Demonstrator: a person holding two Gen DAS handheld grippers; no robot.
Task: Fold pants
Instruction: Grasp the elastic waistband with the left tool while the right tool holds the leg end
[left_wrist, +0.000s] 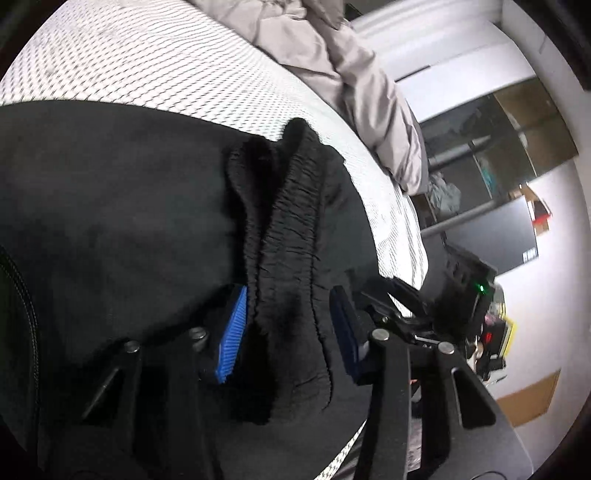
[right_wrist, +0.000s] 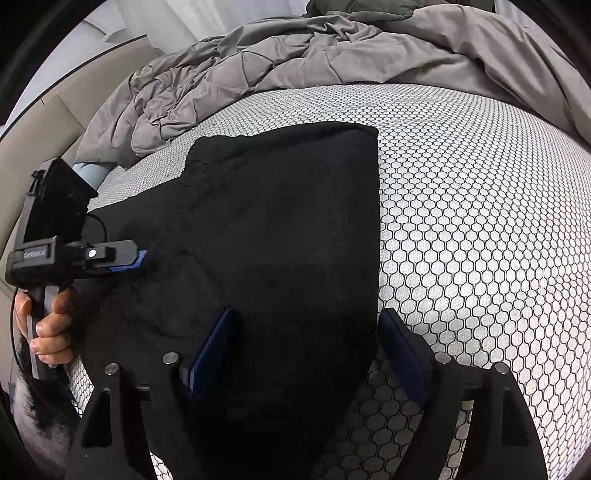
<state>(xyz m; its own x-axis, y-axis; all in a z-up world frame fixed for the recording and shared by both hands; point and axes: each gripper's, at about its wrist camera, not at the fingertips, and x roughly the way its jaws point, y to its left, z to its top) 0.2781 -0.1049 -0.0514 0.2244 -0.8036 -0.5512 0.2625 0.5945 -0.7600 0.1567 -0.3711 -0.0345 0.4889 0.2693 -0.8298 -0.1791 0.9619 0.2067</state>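
Observation:
Black pants (right_wrist: 280, 229) lie folded on the white honeycomb-patterned mattress (right_wrist: 480, 221). In the left wrist view the bunched elastic waistband (left_wrist: 288, 236) stands up between the blue pads of my left gripper (left_wrist: 288, 325), whose jaws stand apart around it. My left gripper also shows in the right wrist view (right_wrist: 142, 258), at the pants' left edge. My right gripper (right_wrist: 306, 350) is open, its jaws straddling the near right part of the pants, with the right finger (right_wrist: 402, 354) over bare mattress. The right gripper shows in the left wrist view (left_wrist: 469, 306).
A crumpled grey duvet (right_wrist: 295, 48) lies along the far side of the mattress. A beige bed frame (right_wrist: 55, 122) runs at the left. In the left wrist view, shelves and a dark screen (left_wrist: 491, 229) stand beyond the bed's edge.

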